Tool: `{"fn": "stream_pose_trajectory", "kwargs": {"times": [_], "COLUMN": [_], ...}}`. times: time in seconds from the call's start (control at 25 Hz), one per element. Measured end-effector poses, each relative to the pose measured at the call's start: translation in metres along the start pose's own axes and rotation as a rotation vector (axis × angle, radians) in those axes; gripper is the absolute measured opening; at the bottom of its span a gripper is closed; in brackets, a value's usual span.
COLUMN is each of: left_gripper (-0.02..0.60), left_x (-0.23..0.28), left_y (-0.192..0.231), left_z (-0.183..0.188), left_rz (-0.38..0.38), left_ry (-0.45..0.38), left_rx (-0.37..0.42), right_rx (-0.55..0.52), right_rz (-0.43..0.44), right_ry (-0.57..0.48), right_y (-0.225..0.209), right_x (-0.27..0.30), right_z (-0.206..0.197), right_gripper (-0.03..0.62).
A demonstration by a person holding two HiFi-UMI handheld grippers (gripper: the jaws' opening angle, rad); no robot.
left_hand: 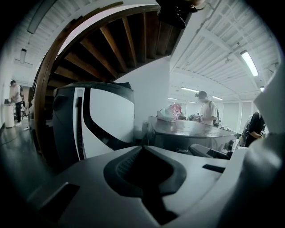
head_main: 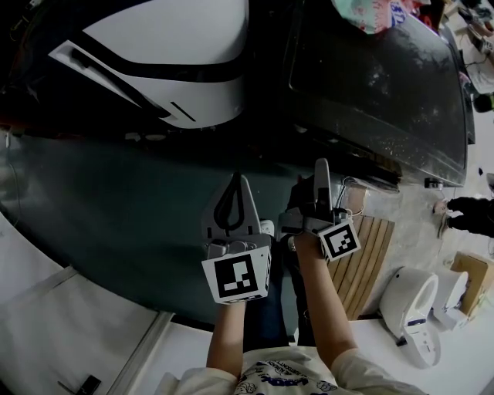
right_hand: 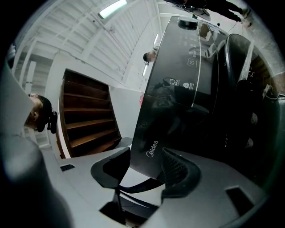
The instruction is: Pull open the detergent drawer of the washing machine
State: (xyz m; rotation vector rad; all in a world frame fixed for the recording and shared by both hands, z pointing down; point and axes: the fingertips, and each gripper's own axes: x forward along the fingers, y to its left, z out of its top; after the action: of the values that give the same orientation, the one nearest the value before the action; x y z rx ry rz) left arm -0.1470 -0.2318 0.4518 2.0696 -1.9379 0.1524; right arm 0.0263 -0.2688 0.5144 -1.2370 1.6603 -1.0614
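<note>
The dark glossy washing machine (head_main: 370, 85) fills the upper right of the head view, and its front shows past my left jaws (left_hand: 187, 140). I cannot pick out its detergent drawer. My left gripper (head_main: 235, 181) is held in front of the gap between the two machines. Its jaws are shut tip to tip on nothing (left_hand: 143, 147). My right gripper (head_main: 323, 168) points at the machine's lower front edge. Its jaws (right_hand: 147, 155) stand apart, rolled to one side. The corner of the machine's branded control panel (right_hand: 178, 89) shows in the gap, and I see no pad pressing on it.
A white and black appliance (head_main: 154, 54) stands left of the washer. A bundle of cloth (head_main: 370, 11) lies on the washer's top. Wooden slats (head_main: 363, 262), white devices (head_main: 417, 301) and a cardboard box (head_main: 472, 278) sit on the floor at right. A person (left_hand: 207, 109) stands behind the washer.
</note>
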Motion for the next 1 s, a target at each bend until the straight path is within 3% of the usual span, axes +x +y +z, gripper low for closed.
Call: {"fn": "stream_pose_trajectory", "kwargs": {"times": [0.56,0.72,0.84,0.92,1.0], "left_gripper": [0.014,0.014,0.014,0.014,0.014], "left_x": [0.017,0.017,0.018,0.017,0.019], "left_y": [0.001,0.001,0.001,0.000,-0.001], "left_z": [-0.039,-0.054,-0.059,-0.062,-0.063], "left_rz": [0.006,-0.019,0.001,0.006,0.010], "left_ry": [0.031,0.077,0.075,0.079,0.069], "left_rx": [-0.022,0.034,-0.006,-0.021,-0.038], "right_rx": [0.046,0.059,0.074,0.085,0.107], "right_rz": [0.037,0.056,0.083,0.094,0.089], "right_ry": [-0.032,-0.039,-0.035,-0.028,-0.029], "right_y": [-0.034,-0.036,-0.037,-0.039,-0.045], "right_x": [0.013,0.014,0.013,0.011,0.010], "right_z": [0.003,0.002,0.002,0.002,0.003], "right_gripper": [0.213,0.212,0.216,0.229,0.295]}}
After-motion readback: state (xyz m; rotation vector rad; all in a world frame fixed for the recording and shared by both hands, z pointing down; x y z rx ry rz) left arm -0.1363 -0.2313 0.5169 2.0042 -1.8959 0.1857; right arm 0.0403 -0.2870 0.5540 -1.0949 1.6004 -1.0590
